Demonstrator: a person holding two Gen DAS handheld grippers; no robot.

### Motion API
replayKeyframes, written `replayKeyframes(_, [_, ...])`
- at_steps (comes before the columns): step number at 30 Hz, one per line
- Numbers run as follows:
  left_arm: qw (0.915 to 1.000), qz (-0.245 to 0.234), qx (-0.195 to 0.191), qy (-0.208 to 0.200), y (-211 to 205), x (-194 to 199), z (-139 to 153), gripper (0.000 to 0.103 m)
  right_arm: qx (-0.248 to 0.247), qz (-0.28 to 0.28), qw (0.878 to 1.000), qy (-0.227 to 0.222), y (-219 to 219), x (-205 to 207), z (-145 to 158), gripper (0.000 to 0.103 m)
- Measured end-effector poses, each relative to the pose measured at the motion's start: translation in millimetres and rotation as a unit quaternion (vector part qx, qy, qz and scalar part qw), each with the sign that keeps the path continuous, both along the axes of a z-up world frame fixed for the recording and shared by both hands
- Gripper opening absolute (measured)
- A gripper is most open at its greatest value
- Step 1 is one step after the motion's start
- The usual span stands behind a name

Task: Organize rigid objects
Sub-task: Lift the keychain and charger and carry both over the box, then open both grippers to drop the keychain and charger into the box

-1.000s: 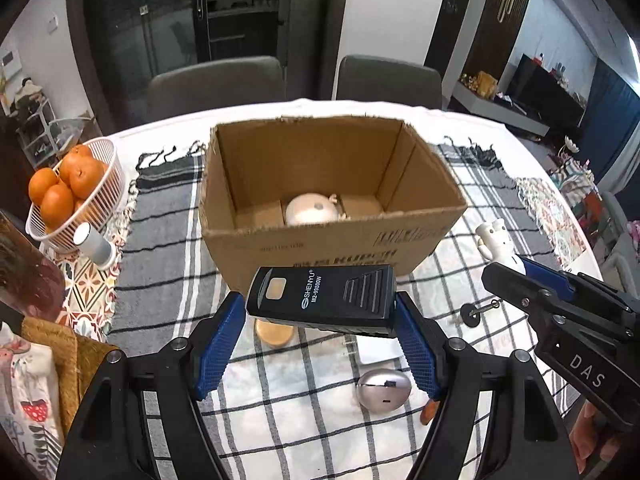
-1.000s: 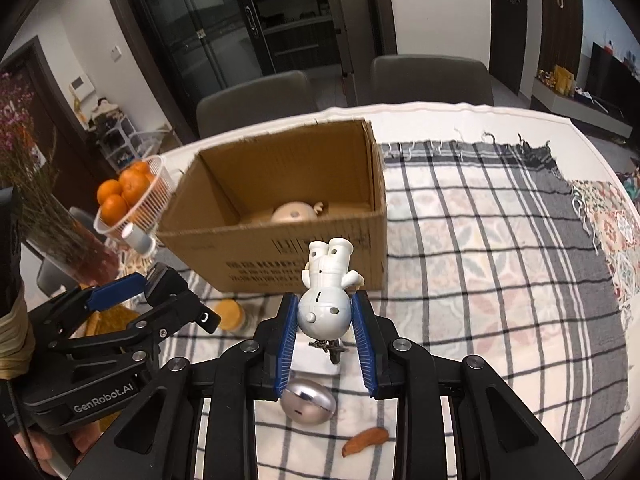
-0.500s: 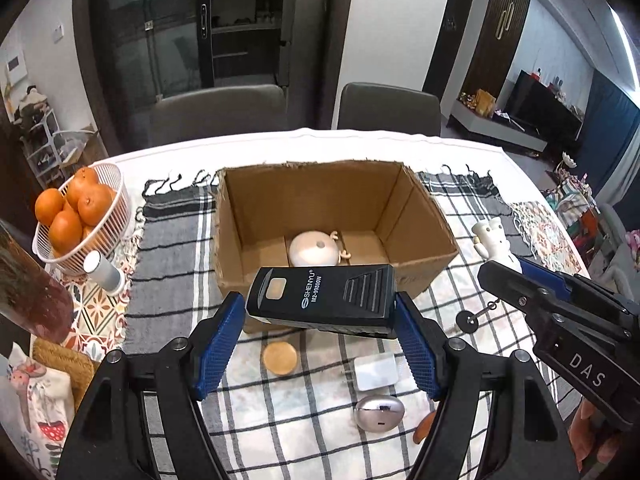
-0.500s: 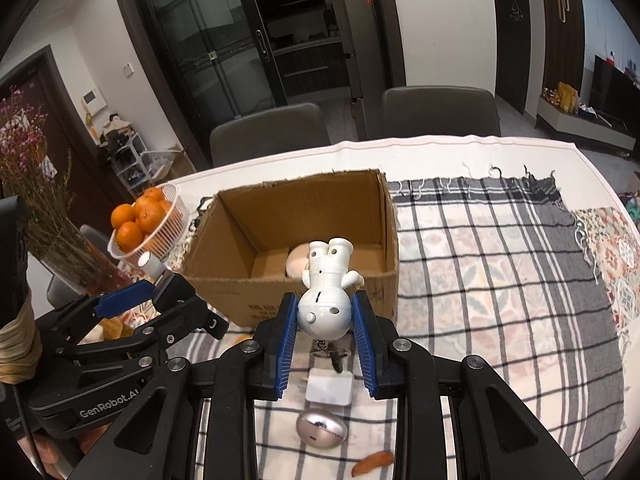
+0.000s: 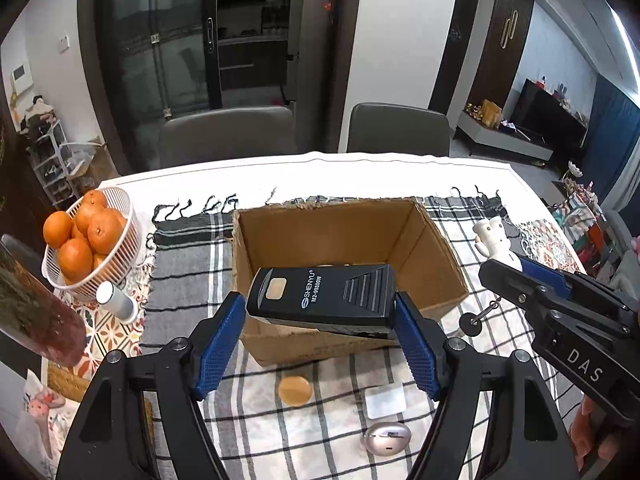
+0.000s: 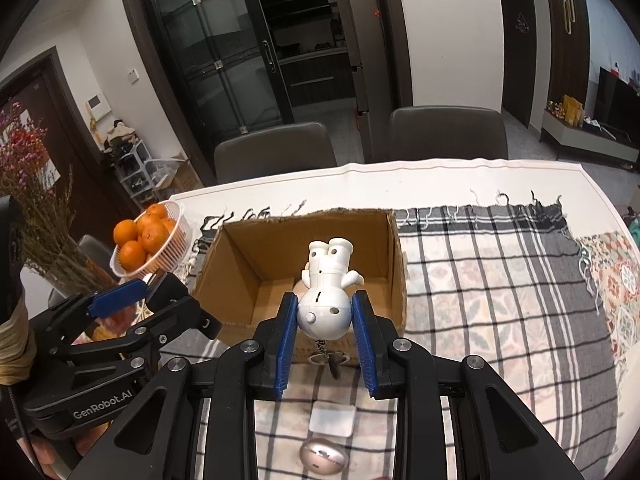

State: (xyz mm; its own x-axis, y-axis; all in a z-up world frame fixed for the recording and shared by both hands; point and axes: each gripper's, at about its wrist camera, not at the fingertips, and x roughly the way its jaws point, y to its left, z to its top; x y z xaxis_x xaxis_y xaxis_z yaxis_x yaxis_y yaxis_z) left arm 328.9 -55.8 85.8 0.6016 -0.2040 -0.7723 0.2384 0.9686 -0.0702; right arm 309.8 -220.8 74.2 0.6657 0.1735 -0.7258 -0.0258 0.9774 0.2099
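My left gripper (image 5: 320, 312) is shut on a black SHENYU device (image 5: 322, 297) and holds it above the near wall of the open cardboard box (image 5: 436, 240). My right gripper (image 6: 325, 320) is shut on a white toy figurine (image 6: 326, 288), head down with a keychain hanging below, held above the near side of the same box (image 6: 236, 256). The figurine also shows in the left wrist view (image 5: 492, 236). The held items hide most of the box floor. A tan round disc (image 5: 295, 390), a white flat square (image 5: 385, 401) and a silver egg-shaped object (image 5: 387, 436) lie on the checked cloth (image 5: 184, 280).
A white basket of oranges (image 5: 86, 240) stands at the left with a small white cylinder (image 5: 116, 300) beside it. A dark vase with dried flowers (image 6: 44, 216) is at the far left. Two grey chairs (image 5: 228, 132) stand behind the table.
Both grippers have risen and pulled back with their objects held. The box looks smaller and farther, and the cream object inside it is now hidden behind the held items.
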Motion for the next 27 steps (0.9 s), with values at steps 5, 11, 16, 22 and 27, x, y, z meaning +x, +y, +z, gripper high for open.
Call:
replayKeyframes(5, [0.9999, 0.005, 0.003, 0.009, -0.3, 16.9, -1.4, 0.074, -0.006, 0.001, 1.0, 0.0, 0.6, 15.7, 3.2, 0.029])
replayKeyframes(11, [0.9996, 0.009, 0.012, 0.025, -0.7, 37.4, -10.3, 0.074, -0.014, 0.004, 1.0, 0.013, 0.1, 36.1, -0.8, 0.029])
replayKeyframes(16, [0.9989, 0.011, 0.027, 0.038, -2.6, 50.8, -20.7, 0.074, -0.023, 0.007, 0.999, 0.028, -0.5, 51.3, -8.0, 0.029])
replayKeyframes(22, [0.9976, 0.018, 0.038, 0.055, -3.3, 62.5, -33.2, 0.074, -0.03, 0.011, 0.998, 0.047, -2.2, 68.6, -20.8, 0.029])
replayKeyframes(27, [0.996, 0.021, 0.05, 0.072, -6.6, 71.9, -44.9, 0.074, -0.032, 0.015, 0.997, 0.067, -4.0, 79.1, -33.3, 0.029])
